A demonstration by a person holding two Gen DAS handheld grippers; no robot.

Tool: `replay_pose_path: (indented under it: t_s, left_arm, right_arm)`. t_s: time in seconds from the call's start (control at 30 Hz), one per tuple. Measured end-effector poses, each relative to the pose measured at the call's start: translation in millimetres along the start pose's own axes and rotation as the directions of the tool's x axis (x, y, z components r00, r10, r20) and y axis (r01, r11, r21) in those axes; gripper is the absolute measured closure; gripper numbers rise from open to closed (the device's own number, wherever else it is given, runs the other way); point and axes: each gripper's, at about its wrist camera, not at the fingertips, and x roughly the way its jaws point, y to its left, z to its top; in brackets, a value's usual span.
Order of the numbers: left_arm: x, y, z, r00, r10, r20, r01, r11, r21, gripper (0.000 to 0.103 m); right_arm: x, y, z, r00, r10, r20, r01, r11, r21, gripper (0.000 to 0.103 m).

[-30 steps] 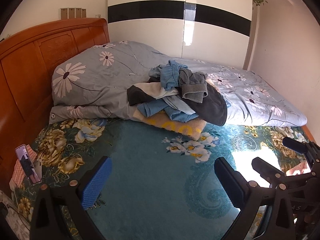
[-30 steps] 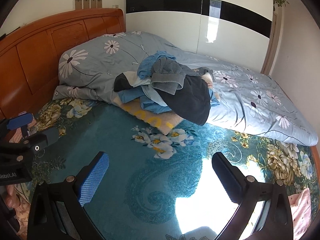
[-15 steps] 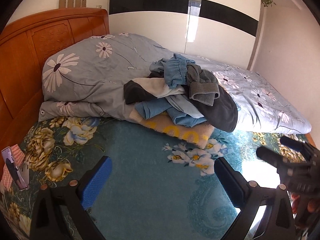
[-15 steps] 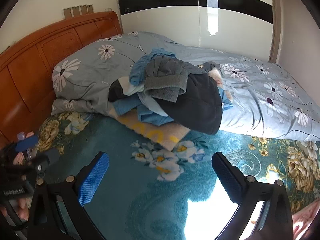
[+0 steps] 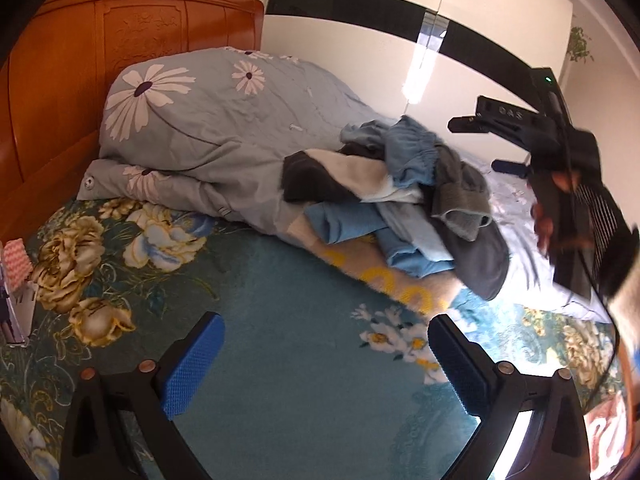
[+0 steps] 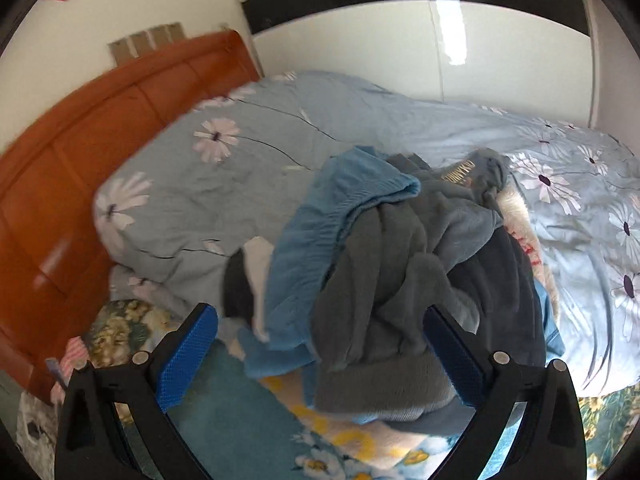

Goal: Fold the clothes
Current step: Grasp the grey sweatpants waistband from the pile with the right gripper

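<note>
A pile of clothes (image 5: 404,204) lies on the bed against the folded duvet: blue, grey, dark and cream garments. In the right wrist view the pile (image 6: 384,280) fills the middle, a grey fleece garment (image 6: 384,320) on top beside a light blue one (image 6: 320,240). My right gripper (image 6: 320,360) is open, close above the grey garment, holding nothing; it also shows in the left wrist view (image 5: 496,144) over the pile's far side. My left gripper (image 5: 324,364) is open and empty over the teal bedspread, short of the pile.
A grey-blue daisy duvet (image 5: 208,128) is bunched behind the pile. The teal floral bedspread (image 5: 280,300) covers the bed's near side. An orange wooden headboard (image 5: 80,80) stands at left. A pink-checked item (image 5: 16,260) lies at the left edge. A white wardrobe (image 5: 380,52) stands behind.
My right gripper has moved forward and up to the clothes pile, which now fills its view. My left gripper has swung a little left and closer. Both stay open.
</note>
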Motion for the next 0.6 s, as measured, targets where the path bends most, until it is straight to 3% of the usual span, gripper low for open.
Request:
replay_pose_path:
  t_s: [0.17, 0.37, 0.53, 0.6]
  left_arm:
    - [10, 15, -2, 0.999, 0.04, -0.009, -0.04, 0.999, 0.009, 0.0]
    - [19, 25, -2, 0.999, 0.032, -0.029, -0.033, 0.999, -0.002, 0.0]
    - [24, 31, -5, 0.998, 0.039, -0.039, -0.039, 0.999, -0.006, 0.0]
    - [24, 34, -5, 0.998, 0.036, -0.044, -0.037, 0.999, -0.017, 0.0]
  right_arm:
    - [27, -9, 21, 0.999, -0.049, -0.022, 0.05, 0.999, 0.012, 0.019]
    - [62, -22, 59, 0.998, 0.035, -0.043, -0.027, 0.987, 0.159, 0.02]
    - [91, -28, 80, 0.994, 0.072, -0.08, -0.049, 0.963, 0.265, 0.029]
    - [91, -34, 86, 0.995, 0.089, -0.055, -0.067, 0.945, 0.32, 0.041]
